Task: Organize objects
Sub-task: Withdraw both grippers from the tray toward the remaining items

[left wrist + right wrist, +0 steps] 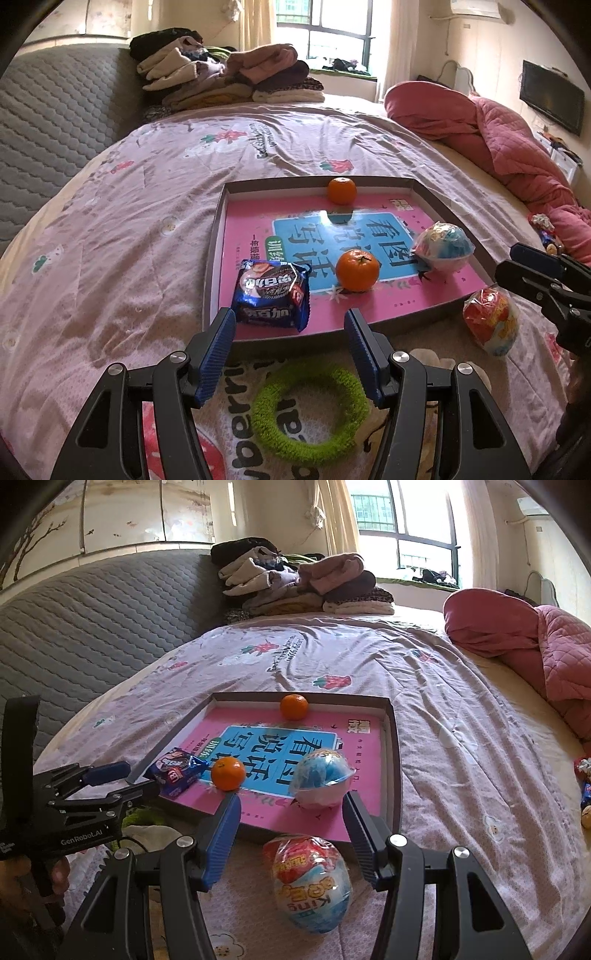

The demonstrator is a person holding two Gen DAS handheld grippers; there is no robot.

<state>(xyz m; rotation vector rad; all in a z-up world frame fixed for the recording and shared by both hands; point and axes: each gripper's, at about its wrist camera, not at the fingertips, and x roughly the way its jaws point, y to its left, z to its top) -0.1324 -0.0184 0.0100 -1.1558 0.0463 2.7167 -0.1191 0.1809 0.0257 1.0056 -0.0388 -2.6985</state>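
Observation:
A shallow box tray (216, 236) (393, 760) with a pink book lining it lies on the bed. In it are two oranges (357, 270) (341, 190), a blue cookie pack (271, 293) (177, 770) and a blue-and-pink toy egg (443, 246) (322, 783). A red-and-blue toy egg (491, 320) (311, 882) lies outside the tray's near edge. A green fuzzy ring (308, 411) lies under my left gripper (290, 325), which is open and empty. My right gripper (291, 808) is open, straddling the red-and-blue egg without touching it.
Folded clothes (229, 74) are piled at the bed's far side by the grey headboard (55, 122). A pink quilt (498, 136) lies at right. Small toys (585, 790) sit at the right edge of the bed.

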